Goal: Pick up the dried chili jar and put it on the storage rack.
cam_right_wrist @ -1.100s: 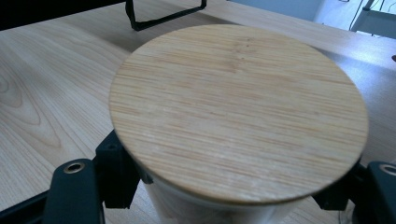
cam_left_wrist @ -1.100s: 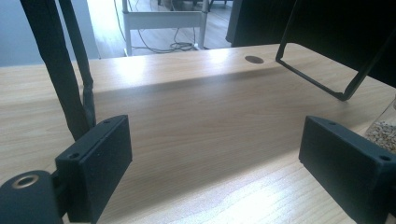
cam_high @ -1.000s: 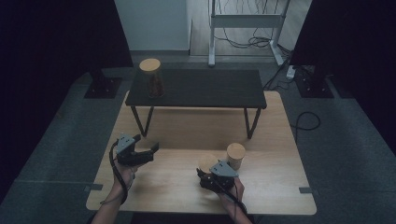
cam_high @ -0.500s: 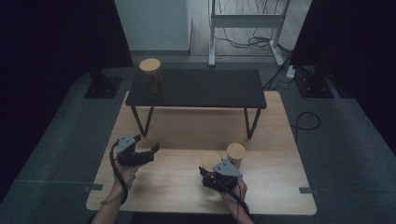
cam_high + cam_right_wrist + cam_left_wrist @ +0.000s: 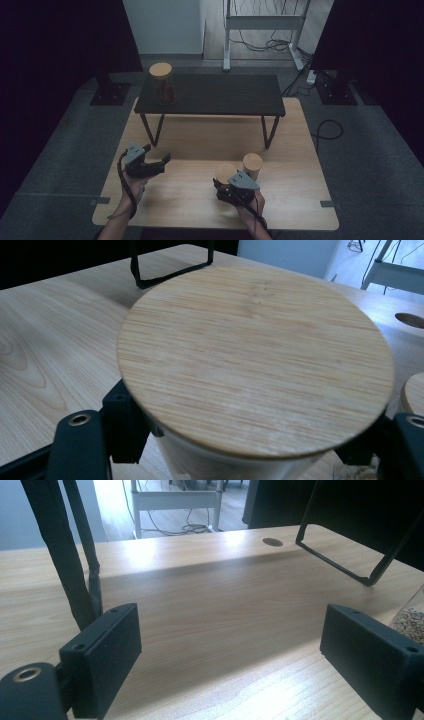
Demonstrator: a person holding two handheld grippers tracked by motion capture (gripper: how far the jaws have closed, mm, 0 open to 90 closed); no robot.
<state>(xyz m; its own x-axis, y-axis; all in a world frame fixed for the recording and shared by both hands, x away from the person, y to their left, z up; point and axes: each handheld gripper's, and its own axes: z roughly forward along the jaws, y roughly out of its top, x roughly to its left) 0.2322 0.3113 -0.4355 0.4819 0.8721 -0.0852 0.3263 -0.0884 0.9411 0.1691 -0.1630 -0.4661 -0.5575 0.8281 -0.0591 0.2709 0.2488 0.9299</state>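
the right gripper [image 5: 231,186] is clamped on a jar [image 5: 235,460] with a round bamboo lid [image 5: 255,357]: in the right gripper view its two black fingers [image 5: 122,425] press against the glass just under the lid's rim, one on each side, and the lid spreads wide above them. in the high view this held jar's lid [image 5: 226,172] shows just ahead of the gripper's grey plate, over the pale wooden surface [image 5: 190,200]. a second jar [image 5: 252,166] stands on the surface close beside the held one, on the outer side of the right fingers; whether the two jars touch cannot be told. the edge of its lid [image 5: 414,392] shows past the far finger in the right gripper view.

the left gripper [image 5: 145,165] is held above the near left part of the surface, its fingers [image 5: 102,657] standing wide apart with only bare wood between them. beyond the outer finger, at the edge of the left gripper view, a bit of glass with pale grains [image 5: 411,620] inside shows.

ahead of both pairs of fingers a low black table [image 5: 210,95] stands on the surface on thin wire legs [image 5: 350,565]. a third jar [image 5: 162,84], with dark reddish contents and a bamboo lid, stands on its left end, well apart from either gripper.
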